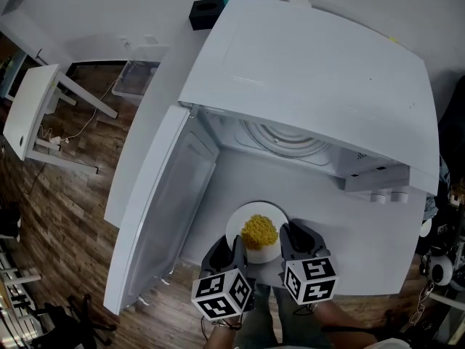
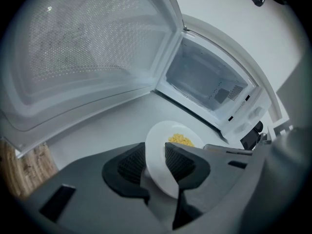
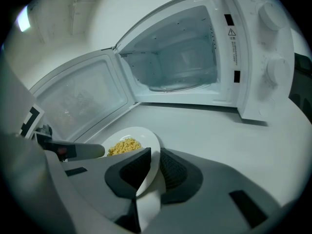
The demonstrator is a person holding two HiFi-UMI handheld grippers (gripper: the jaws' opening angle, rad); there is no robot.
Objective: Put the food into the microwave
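Observation:
A white bowl (image 1: 251, 219) of yellow food (image 1: 259, 230) hangs over the white counter in front of the open white microwave (image 1: 312, 78). My left gripper (image 1: 236, 251) is shut on the bowl's left rim, and my right gripper (image 1: 285, 242) is shut on its right rim. In the left gripper view the bowl (image 2: 158, 162) stands between the pads with the food (image 2: 180, 140) beyond. The right gripper view shows the bowl (image 3: 146, 143), the food (image 3: 123, 146) and the empty microwave cavity (image 3: 180, 65) ahead. The microwave door (image 1: 156, 202) is swung wide to the left.
The counter (image 1: 363, 246) ends near my grippers, with wooden floor (image 1: 65, 217) beyond its left edge. A white folding table (image 1: 33, 107) stands at far left. A black box (image 1: 205, 11) sits behind the microwave. Control knobs (image 3: 275, 43) are on the microwave's right panel.

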